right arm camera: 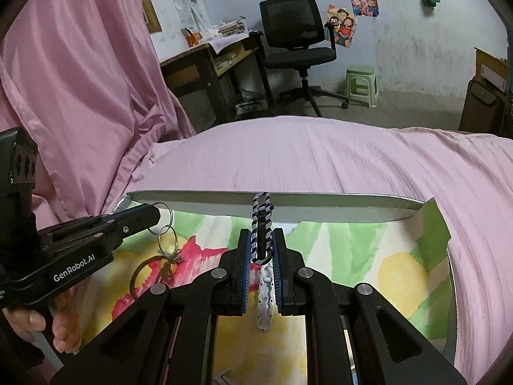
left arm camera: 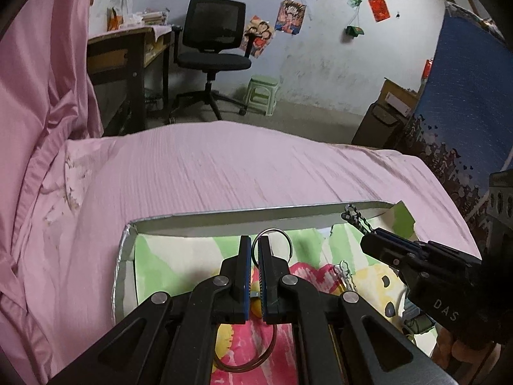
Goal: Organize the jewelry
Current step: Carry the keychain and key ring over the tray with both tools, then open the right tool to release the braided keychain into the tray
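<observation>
A shallow silver-rimmed box, lined with green, pink and yellow paper, lies on the pink bed. My left gripper is shut on a silver key ring above the box's left half. Linked rings and a brown loop hang from that ring. In the right wrist view the left gripper comes in from the left with the silver rings and brown loop. My right gripper is shut on a blue-and-white braided bracelet, whose white end dangles below.
Pink bedding surrounds the box, and a pink curtain hangs at the left. Beyond the bed stand a black office chair, a desk, a green stool and a cardboard box. A hand grips the left tool.
</observation>
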Demonstrator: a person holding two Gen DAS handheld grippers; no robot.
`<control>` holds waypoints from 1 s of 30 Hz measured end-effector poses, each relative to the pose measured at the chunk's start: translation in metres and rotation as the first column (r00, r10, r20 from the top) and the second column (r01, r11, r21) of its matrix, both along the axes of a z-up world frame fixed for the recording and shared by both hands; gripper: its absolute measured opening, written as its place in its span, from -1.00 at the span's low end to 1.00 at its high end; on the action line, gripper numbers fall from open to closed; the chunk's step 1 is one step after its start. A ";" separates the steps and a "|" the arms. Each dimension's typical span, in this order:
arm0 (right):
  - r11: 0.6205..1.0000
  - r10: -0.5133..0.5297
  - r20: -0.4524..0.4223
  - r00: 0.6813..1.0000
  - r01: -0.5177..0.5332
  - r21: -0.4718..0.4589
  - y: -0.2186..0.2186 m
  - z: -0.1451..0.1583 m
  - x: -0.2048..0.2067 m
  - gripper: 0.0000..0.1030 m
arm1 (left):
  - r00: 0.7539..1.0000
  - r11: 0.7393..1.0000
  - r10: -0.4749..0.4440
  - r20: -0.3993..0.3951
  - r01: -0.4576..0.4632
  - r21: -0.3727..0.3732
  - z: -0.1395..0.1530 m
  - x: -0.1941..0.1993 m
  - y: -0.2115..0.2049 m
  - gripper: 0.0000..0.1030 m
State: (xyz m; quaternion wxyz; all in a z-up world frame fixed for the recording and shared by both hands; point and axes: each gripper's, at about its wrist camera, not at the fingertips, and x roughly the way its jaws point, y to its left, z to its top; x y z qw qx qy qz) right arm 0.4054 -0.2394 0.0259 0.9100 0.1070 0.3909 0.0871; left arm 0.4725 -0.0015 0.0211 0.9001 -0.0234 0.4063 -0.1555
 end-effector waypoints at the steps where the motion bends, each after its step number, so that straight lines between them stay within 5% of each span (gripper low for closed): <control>1: 1.000 0.000 -0.009 1.000 0.000 0.002 0.000 -0.002 0.002 -0.78 | 1.000 1.000 0.002 -0.008 -0.002 0.000 -0.002 0.002 0.000 -0.91; 20: 1.000 -0.011 -0.073 0.997 0.012 0.007 0.009 -0.019 0.016 -0.75 | 0.990 0.995 0.082 -0.112 -0.087 -0.040 -0.024 0.019 0.011 -0.90; 25: 0.998 -0.047 -0.045 0.998 0.048 0.033 0.008 -0.011 0.011 -0.37 | 0.991 0.995 0.079 -0.110 -0.086 -0.058 -0.021 0.016 0.011 -0.90; 30: 0.995 -0.071 -0.013 0.997 0.071 0.064 0.007 0.001 0.002 -0.35 | 0.993 0.994 0.076 -0.095 -0.083 -0.073 -0.016 0.012 0.015 -0.90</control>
